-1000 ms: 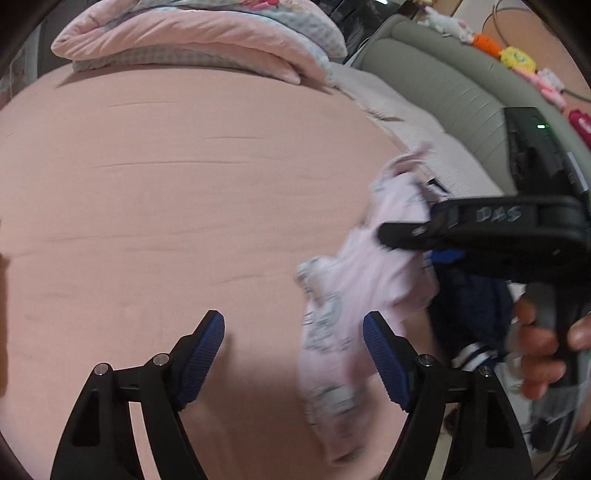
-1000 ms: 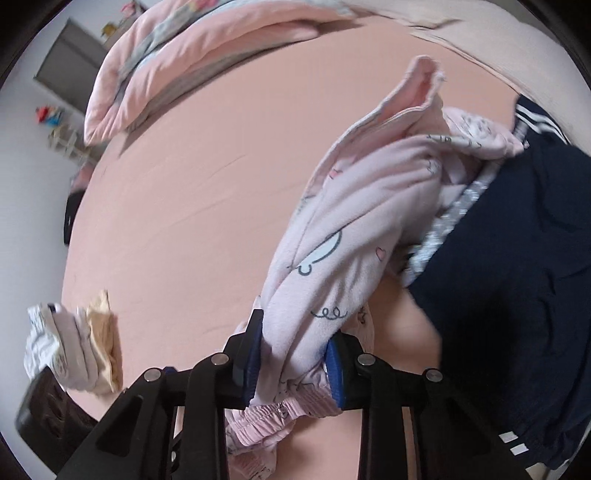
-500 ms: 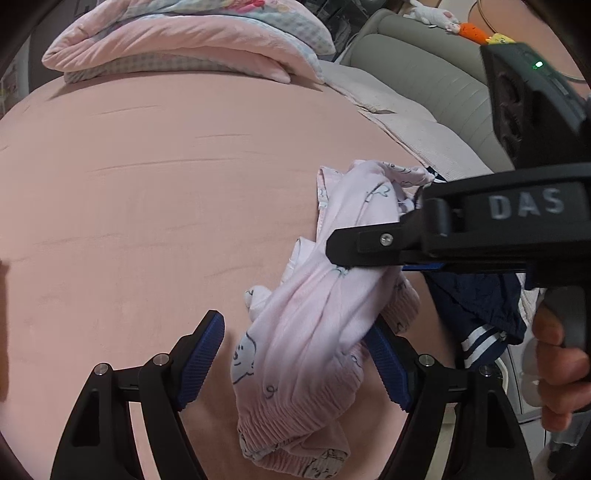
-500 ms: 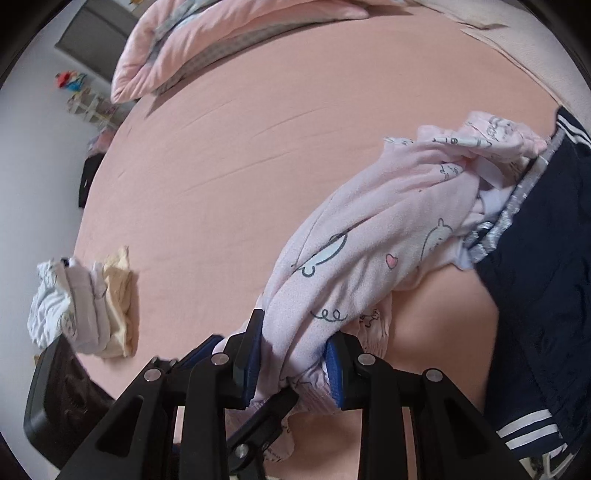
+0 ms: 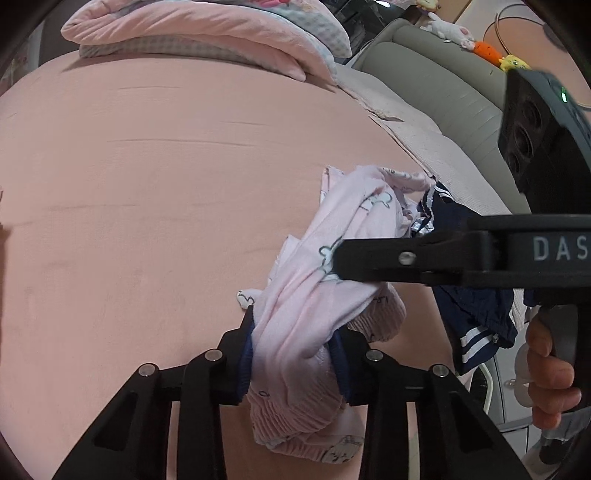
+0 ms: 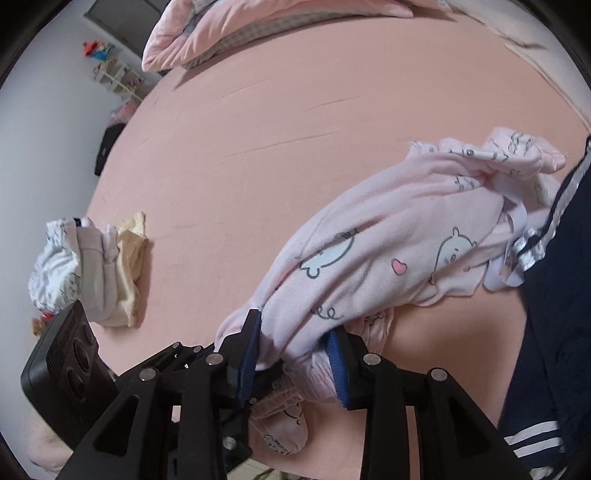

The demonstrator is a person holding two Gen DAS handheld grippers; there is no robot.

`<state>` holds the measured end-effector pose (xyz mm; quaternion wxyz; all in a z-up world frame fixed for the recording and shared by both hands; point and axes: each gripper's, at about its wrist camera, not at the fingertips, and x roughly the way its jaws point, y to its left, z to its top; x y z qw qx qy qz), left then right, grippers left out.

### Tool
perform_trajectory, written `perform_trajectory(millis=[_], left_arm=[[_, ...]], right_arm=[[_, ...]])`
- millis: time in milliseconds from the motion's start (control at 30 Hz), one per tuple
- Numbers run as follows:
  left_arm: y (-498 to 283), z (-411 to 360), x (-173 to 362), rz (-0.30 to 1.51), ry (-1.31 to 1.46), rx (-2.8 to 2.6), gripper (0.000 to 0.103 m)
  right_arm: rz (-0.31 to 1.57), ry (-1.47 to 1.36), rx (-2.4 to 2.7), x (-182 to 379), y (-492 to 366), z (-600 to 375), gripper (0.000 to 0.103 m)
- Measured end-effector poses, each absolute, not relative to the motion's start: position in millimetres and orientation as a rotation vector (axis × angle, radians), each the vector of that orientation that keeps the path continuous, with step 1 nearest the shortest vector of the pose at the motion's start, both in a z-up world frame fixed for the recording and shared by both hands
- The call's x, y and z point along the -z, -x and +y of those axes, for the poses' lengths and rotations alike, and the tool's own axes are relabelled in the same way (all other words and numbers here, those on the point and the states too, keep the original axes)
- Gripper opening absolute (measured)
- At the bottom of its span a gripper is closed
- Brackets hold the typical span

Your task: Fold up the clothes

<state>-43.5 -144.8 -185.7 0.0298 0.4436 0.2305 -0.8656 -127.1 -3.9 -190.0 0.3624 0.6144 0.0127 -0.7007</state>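
Both grippers clamp the bunched pink printed garment (image 5: 314,306) at the bed's (image 5: 147,184) near edge: the left gripper (image 5: 295,354) has just closed on it, and the right gripper (image 6: 295,354) has eased slightly. It probably needs spreading flat next. The soft, wrinkled knit trails toward navy striped clothing (image 6: 554,332); folded quilts (image 5: 192,33) lie far behind.

I count two grippers, the left gripper (image 5: 295,354) and right gripper (image 6: 295,354), on one pale pink printed garment (image 6: 388,258). One navy striped garment (image 6: 576,314) lies beside it, one small pile of folded clothes (image 6: 92,269), one folded duvet (image 5: 207,37).
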Motion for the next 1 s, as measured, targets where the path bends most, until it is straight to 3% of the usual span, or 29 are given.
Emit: perform_trajectory(millis=[133,267,700,1000], left_arm=[[43,-154,187,0.737,-1.359,2.640,0.031],[41,-167,190,0.835,-1.345,2.610,0.030],[29,-188,191,0.921,-1.320,2.566,0.029],[34,-194,190,0.849,-1.308,2.546,0.029]], right_arm=[[-0.026,-1.597,1.822,192,133,12,0.053],[-0.068,-1.613,1.905,194,146,38,0.053],[-0.388,-1.732,1.985,232,182,84,0.053],[-0.467,-1.717,1.973,241,200,76,0.054]])
